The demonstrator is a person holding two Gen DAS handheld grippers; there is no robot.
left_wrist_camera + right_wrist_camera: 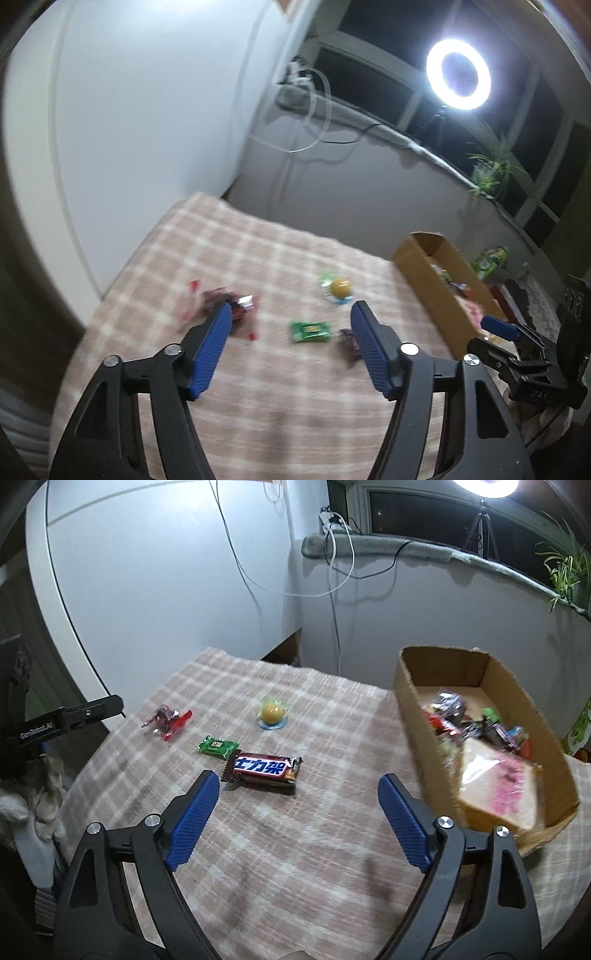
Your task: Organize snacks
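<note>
On the pink checked tablecloth (280, 849) lie a brown chocolate bar (263, 770), a small green packet (217, 746), a red wrapped snack (168, 720) and a yellow ball-shaped sweet (272, 712). My right gripper (297, 792) hovers open just short of the chocolate bar, nothing between its fingers. In the left wrist view my left gripper (290, 315) is open above the cloth, with the green packet (309, 331) and the yellow sweet (340, 288) beyond its tips and the red snack (236, 304) behind its left finger. The cardboard box (413, 716) at the right holds several snacks.
A white wall and cables stand behind the table. A window sill with a plant (565, 572) and a ring light (458, 74) lie at the back right. The other gripper's black frame (66, 716) shows at the left edge. A green package (491, 258) sits beyond the box.
</note>
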